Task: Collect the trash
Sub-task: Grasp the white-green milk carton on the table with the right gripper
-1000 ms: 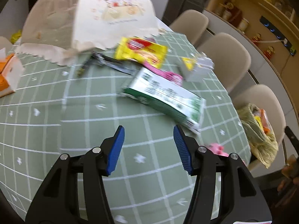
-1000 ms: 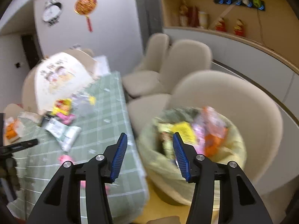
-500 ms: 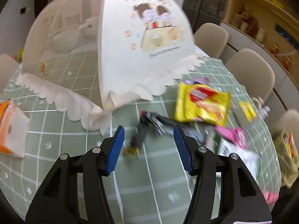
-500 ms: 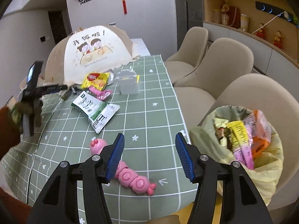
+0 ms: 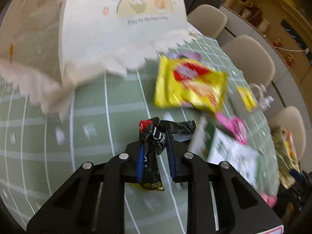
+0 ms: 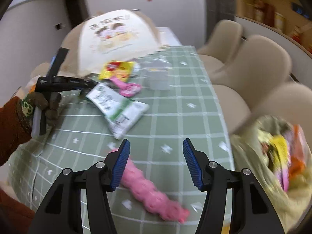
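My left gripper [image 5: 155, 146] is shut on a crumpled black wrapper [image 5: 151, 136] with red and white print, just above the green checked tablecloth [image 5: 93, 120]. A yellow snack packet [image 5: 187, 83], a pink wrapper [image 5: 234, 126] and a green-and-white packet [image 5: 230, 150] lie beyond it. My right gripper [image 6: 156, 158] is open and empty above the table's near end, over a pink caterpillar-shaped toy [image 6: 150, 191]. The left gripper also shows in the right wrist view [image 6: 85, 84], held by a gloved hand. A trash bag [image 6: 273, 156] full of wrappers sits on a chair at the right.
A white mesh food cover [image 5: 97, 25] with cartoon print stands at the table's far end. A grey box [image 6: 158, 78] sits mid-table. Beige chairs [image 6: 253, 64] line the right side. A shelf with ornaments [image 5: 273, 19] runs along the right wall.
My left gripper has moved down onto the black wrapper and shut on it. My right gripper has moved closer to the table, staying open.
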### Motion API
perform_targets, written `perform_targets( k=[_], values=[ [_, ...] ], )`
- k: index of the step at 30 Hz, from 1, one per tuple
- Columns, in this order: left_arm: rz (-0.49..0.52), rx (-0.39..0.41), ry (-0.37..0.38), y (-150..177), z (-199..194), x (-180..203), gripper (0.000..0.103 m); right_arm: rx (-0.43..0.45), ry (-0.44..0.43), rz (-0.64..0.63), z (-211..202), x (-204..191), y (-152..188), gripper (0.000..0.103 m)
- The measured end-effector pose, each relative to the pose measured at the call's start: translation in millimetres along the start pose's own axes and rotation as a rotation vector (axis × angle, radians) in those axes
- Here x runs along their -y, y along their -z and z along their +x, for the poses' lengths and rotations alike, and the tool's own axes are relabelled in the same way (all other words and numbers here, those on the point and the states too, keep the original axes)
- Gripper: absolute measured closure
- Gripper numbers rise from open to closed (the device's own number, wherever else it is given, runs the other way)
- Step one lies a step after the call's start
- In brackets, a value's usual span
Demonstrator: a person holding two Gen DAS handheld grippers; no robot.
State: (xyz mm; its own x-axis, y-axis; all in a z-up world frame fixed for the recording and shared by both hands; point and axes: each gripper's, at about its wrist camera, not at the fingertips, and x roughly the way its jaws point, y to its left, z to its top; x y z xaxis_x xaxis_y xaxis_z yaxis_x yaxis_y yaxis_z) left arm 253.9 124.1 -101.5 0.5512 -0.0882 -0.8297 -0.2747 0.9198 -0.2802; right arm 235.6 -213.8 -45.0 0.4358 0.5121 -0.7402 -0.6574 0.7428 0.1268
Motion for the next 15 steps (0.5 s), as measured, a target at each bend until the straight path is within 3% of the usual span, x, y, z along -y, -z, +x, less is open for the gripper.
perform_targets(
  k=[7,12,15],
  values=[
    [-0.042,-0.035,0.084,65,-37,0,0.083,-0.009,-0.163,-0.11,37,-31,-33,0.049],
    [-0.056,-0.009,0.041,77,-60,-2,0.068,-0.02,-0.214,-0.174,76,-55,-66,0.049],
    [-0.061,0.021,0.013,73,-74,-4,0.065,-0.056,-0.228,-0.136,99,-51,-83,0.049]
  ],
)
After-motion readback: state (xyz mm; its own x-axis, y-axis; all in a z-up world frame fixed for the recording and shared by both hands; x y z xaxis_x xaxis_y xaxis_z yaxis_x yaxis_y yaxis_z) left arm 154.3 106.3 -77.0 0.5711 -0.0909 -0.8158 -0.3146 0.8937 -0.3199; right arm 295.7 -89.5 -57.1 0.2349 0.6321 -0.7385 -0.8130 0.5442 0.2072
